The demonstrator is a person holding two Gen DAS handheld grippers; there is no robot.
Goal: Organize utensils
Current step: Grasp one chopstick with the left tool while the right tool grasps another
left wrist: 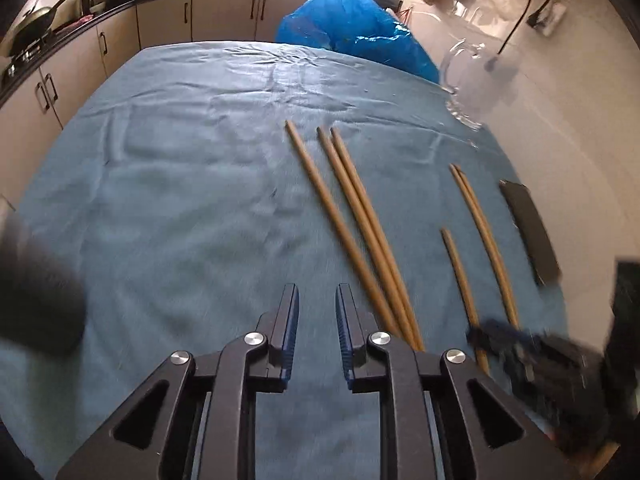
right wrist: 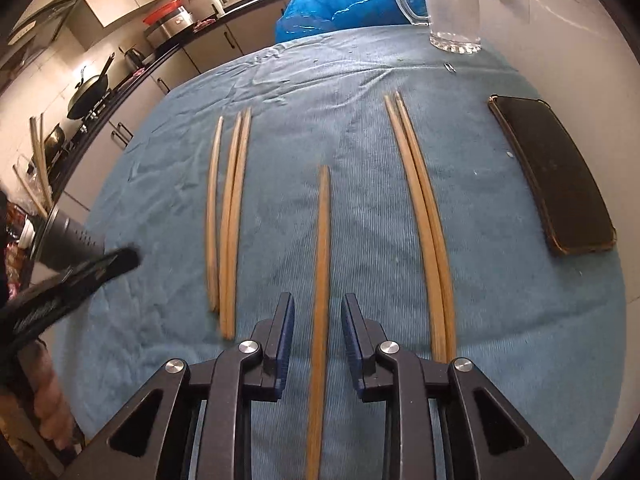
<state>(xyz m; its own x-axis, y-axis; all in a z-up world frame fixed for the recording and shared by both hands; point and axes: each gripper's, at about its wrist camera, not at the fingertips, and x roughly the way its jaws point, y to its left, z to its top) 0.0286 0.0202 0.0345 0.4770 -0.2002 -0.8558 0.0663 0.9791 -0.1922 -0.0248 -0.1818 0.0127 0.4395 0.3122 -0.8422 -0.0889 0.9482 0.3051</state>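
your right gripper (right wrist: 318,328) gapes around a lone chopstick (right wrist: 321,264) on the blue cloth (right wrist: 160,320), unclamped; a pair (right wrist: 420,216) and phone (right wrist: 552,176) lie right, three chopsticks (right wrist: 228,216) left. your left gripper (left wrist: 318,320) hangs released beside them.

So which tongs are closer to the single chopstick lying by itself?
Right. The right tongs straddle the lone chopstick, open with a finger on each side. The left tongs are off to its left, beyond the group of three chopsticks.
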